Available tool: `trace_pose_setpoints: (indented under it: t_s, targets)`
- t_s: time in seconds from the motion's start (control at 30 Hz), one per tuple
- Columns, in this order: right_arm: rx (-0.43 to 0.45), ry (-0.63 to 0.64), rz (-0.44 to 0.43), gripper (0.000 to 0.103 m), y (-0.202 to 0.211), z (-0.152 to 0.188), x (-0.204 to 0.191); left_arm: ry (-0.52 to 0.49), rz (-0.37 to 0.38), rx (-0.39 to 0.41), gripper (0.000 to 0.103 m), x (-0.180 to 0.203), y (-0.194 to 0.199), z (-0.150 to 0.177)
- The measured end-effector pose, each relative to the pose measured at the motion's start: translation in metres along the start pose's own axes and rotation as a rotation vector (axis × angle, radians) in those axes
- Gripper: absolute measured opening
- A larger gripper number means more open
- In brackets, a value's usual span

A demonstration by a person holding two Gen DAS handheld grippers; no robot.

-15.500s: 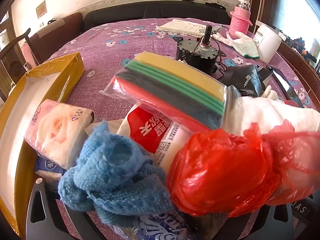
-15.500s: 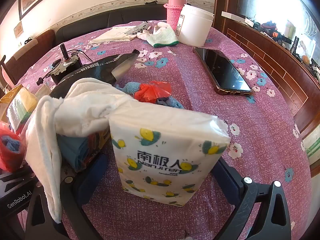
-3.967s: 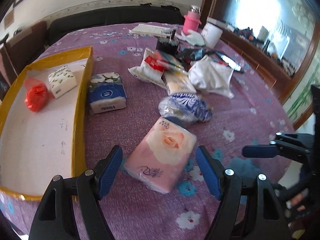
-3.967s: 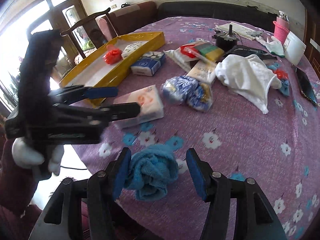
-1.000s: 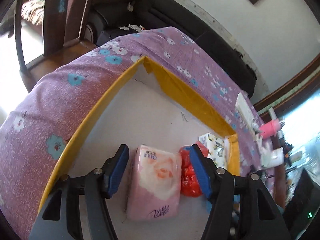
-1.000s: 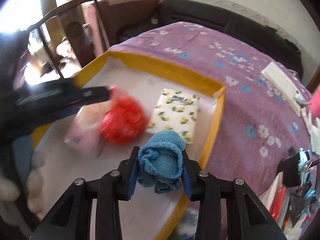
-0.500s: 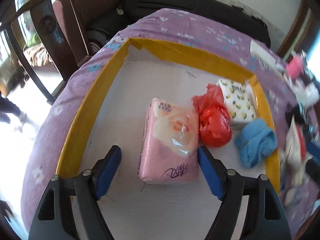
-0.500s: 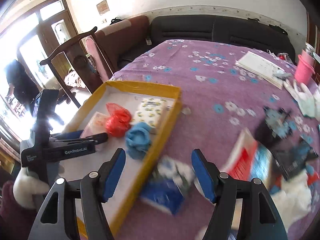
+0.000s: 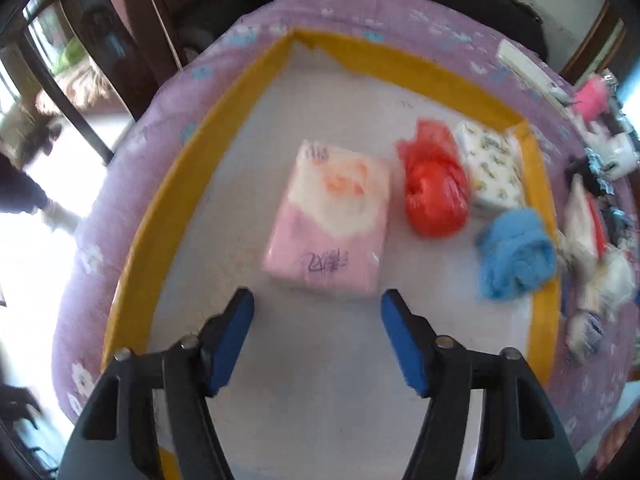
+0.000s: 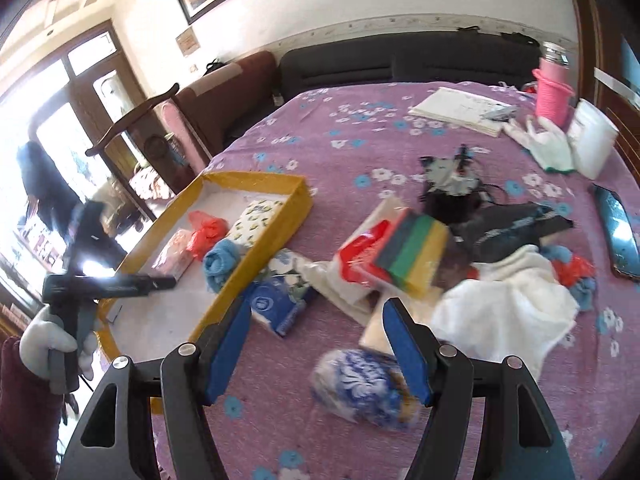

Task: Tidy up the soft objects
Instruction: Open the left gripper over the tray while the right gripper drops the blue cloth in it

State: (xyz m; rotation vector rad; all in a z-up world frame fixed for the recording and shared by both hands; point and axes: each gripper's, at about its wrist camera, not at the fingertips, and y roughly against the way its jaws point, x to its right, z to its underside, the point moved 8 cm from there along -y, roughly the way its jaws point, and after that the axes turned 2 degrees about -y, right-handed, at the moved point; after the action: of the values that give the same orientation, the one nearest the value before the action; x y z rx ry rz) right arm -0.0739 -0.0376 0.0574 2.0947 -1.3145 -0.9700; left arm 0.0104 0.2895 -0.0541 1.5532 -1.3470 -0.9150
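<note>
A yellow-rimmed tray (image 9: 184, 184) holds a pink tissue pack (image 9: 330, 222), a red plastic bag (image 9: 434, 188), a yellow-patterned tissue pack (image 9: 494, 172) and a blue cloth (image 9: 516, 254). My left gripper (image 9: 316, 312) is open and empty just behind the pink pack. My right gripper (image 10: 316, 320) is open and empty above the table, over a blue tissue pack (image 10: 276, 306) and a blue-white bag (image 10: 364, 388). The tray also shows in the right wrist view (image 10: 262, 248), with the left gripper (image 10: 160, 282) over it.
On the purple floral tablecloth (image 10: 352, 148) lie a bag of coloured sponges (image 10: 408, 256), a white towel (image 10: 508, 300), a dark pouch (image 10: 512, 228), a phone (image 10: 618, 228), a pink bottle (image 10: 554, 88), a white tub (image 10: 592, 140) and papers (image 10: 460, 114). A chair (image 9: 100, 52) stands beside the table.
My left gripper has drawn back from the pink tissue pack, still open. My right gripper has swung further right over the loose items on the table.
</note>
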Motion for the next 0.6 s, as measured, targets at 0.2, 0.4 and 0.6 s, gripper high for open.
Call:
trace_pose_setpoints:
  t_s: [0.2, 0.4, 0.6]
  targets:
    - [0.003, -0.061, 0.014, 0.073, 0.003, 0.002, 0.014, 0.062, 0.080, 0.035, 0.058, 0.026, -0.014, -0.052]
    - [0.039, -0.026, 0.070, 0.073, 0.019, 0.006, 0.025, 0.075, 0.122, 0.094, 0.062, 0.024, 0.011, -0.034]
    - [0.060, -0.068, 0.082, 0.074, 0.030, 0.011, 0.046, 0.050, 0.142, 0.219, 0.073, 0.025, 0.064, -0.002]
